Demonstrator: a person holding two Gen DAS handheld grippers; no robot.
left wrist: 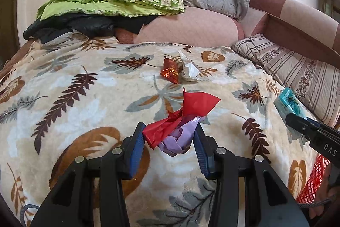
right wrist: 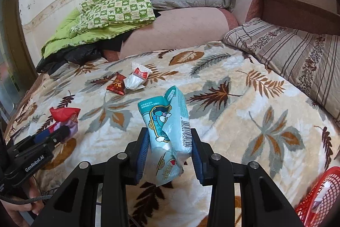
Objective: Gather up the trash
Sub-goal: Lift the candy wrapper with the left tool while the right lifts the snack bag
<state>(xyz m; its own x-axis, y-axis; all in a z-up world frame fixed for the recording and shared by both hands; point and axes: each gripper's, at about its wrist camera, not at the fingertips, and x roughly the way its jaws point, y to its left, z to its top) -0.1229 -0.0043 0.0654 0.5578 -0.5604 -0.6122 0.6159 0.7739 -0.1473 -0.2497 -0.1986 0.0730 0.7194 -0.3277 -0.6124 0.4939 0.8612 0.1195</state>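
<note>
My left tool (left wrist: 169,135) pinches the red-and-purple wrapper wad (left wrist: 178,127) just above the bed blanket (left wrist: 74,112). My right tool (right wrist: 169,148) clamps the teal packet (right wrist: 167,131) upright, likely for the red basket (right wrist: 318,195) at 4 o'clock. Two wrappers (right wrist: 129,80) remain at 11.

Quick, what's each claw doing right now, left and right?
Left claw: closed on the red and purple wrapper bundle.
Right claw: closed on the light blue snack packet, lifted above the leaf-print blanket.

A glossy plastic packet (right wrist: 170,133), a crinkly red film scrap (left wrist: 180,118) and a fuzzy, matt cloth blanket (left wrist: 85,99).
</note>
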